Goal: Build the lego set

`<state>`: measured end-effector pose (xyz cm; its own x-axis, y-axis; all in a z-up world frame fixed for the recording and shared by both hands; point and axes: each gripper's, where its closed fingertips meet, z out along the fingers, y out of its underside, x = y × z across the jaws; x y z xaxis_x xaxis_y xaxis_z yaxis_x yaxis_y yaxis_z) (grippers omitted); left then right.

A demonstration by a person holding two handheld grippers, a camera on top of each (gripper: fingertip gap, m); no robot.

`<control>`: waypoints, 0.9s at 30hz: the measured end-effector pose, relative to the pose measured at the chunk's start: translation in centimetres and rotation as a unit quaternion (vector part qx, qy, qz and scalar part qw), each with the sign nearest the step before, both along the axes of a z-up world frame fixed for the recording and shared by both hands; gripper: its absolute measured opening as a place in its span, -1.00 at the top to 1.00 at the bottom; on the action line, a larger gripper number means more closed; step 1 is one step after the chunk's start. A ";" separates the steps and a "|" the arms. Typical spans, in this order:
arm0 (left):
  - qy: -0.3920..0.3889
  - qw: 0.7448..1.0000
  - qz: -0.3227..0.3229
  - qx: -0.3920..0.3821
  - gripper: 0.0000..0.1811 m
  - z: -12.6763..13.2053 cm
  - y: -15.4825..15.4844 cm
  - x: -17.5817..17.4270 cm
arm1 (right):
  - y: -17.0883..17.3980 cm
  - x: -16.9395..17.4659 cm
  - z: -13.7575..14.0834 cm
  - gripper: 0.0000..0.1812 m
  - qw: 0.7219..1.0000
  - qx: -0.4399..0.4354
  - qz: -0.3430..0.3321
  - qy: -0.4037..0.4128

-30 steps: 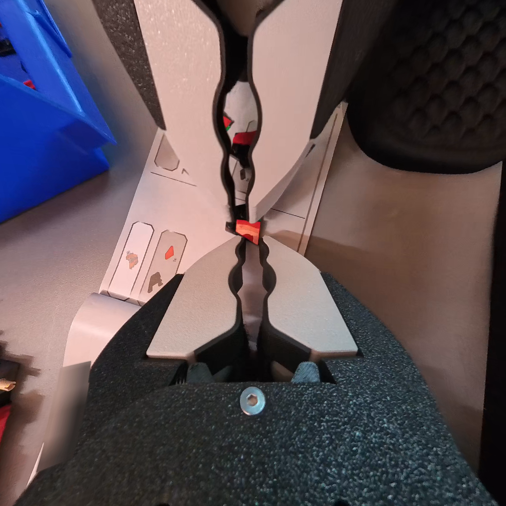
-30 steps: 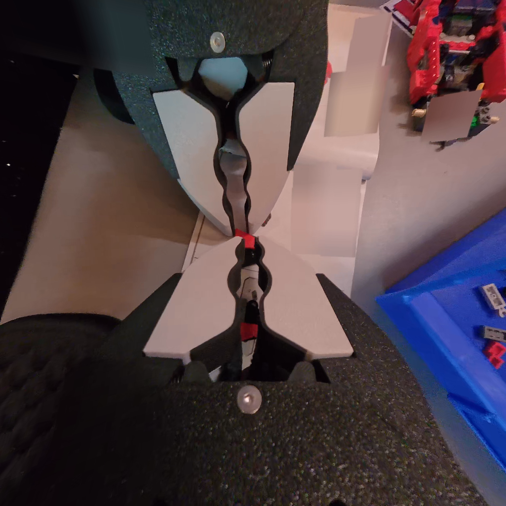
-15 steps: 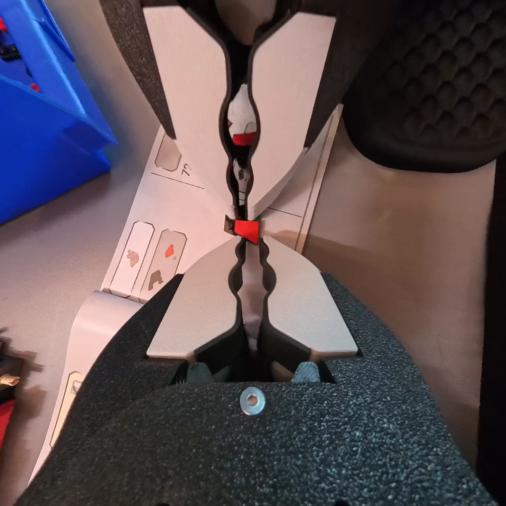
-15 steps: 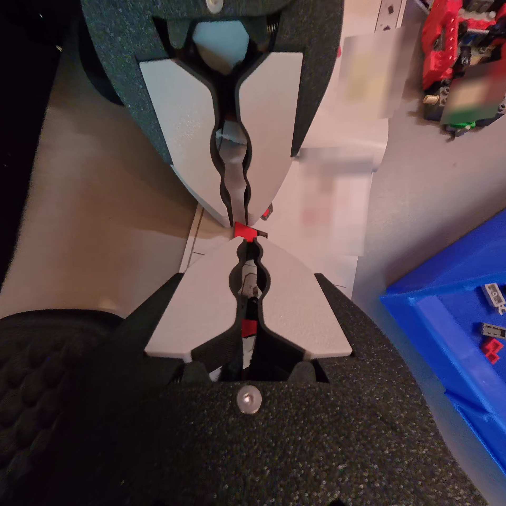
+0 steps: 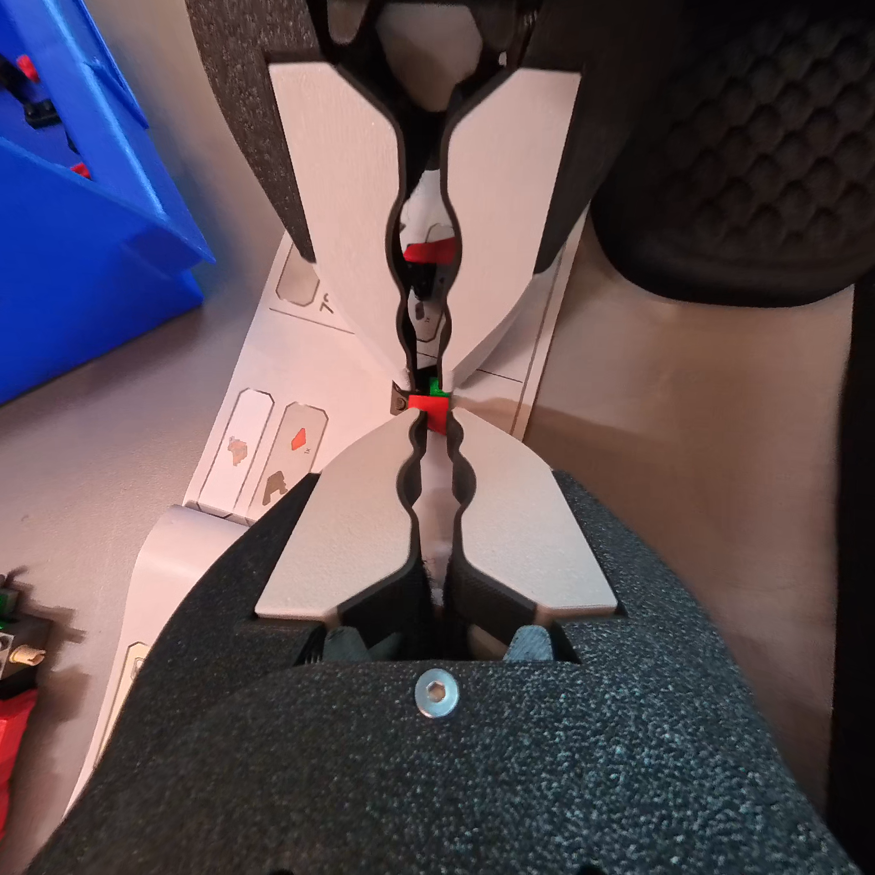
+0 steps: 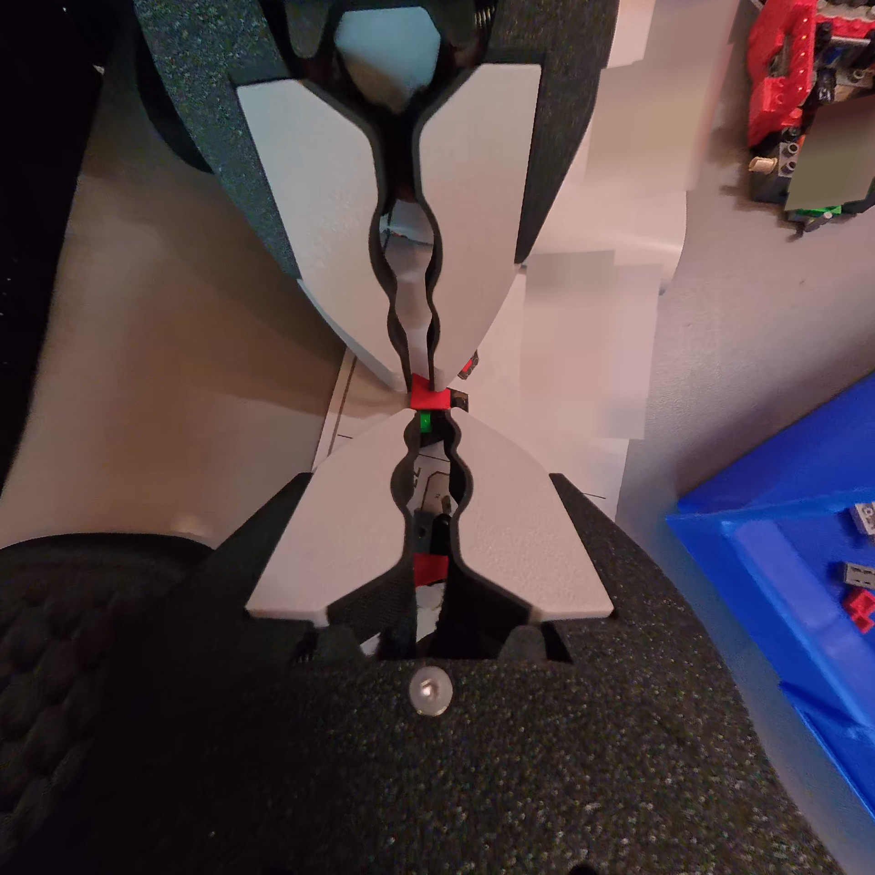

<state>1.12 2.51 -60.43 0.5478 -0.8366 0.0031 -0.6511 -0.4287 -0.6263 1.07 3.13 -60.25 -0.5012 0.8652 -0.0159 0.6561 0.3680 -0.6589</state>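
Left wrist view: left gripper (image 5: 433, 416) clamped on red brick (image 5: 428, 408), tip to tip with right gripper (image 5: 426, 379), which pinches green piece (image 5: 434, 386) stuck to it. All held above instruction booklet (image 5: 265, 426) on table. Blue bin (image 5: 85, 265) at left.

Right wrist view: right gripper (image 6: 433, 421) closed on green piece (image 6: 424, 420), red brick (image 6: 428, 395) just past tips, in left gripper (image 6: 419, 379). Half-built red model (image 6: 795, 85) far right, blue bin (image 6: 776, 568) near right.

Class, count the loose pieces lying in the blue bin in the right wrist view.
3, in the blue bin: a grey piece at the top, a dark grey piece below, a red piece lowest. More may lie out of frame.
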 end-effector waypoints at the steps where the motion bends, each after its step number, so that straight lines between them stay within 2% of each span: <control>1: -0.002 1.000 0.000 0.002 0.93 0.1 0.0 0.0 | 0.1 0.0 0.0 0.89 1.000 0.000 -0.002 0.000; 9: -0.002 1.000 0.007 0.014 1.00 0.1 0.6 0.0 | 0.7 0.3 -0.3 0.72 1.000 -0.014 -0.013 -0.013; 14: 0.001 1.000 0.006 0.009 1.00 -0.1 0.6 0.0 | 0.6 0.4 -0.8 0.72 1.000 -0.010 -0.010 -0.021; 19: 0.040 0.999 -0.002 0.004 1.00 -0.1 0.5 0.1 | 0.6 0.3 -0.8 0.72 1.000 -0.013 -0.012 -0.021; 22: 0.032 0.999 -0.031 -0.018 1.00 -0.7 -0.2 1.9 | 0.8 0.4 -0.9 0.74 1.000 -0.006 -0.017 -0.019; 24: 0.059 0.998 -0.030 -0.004 1.00 -1.0 -0.2 1.5 | 1.0 0.2 -0.9 0.75 0.999 -0.010 -0.028 -0.010; 27: 0.059 0.997 -0.039 -0.002 1.00 -0.7 -0.8 1.3 | 0.8 0.2 -0.9 0.73 1.000 -0.014 -0.024 -0.010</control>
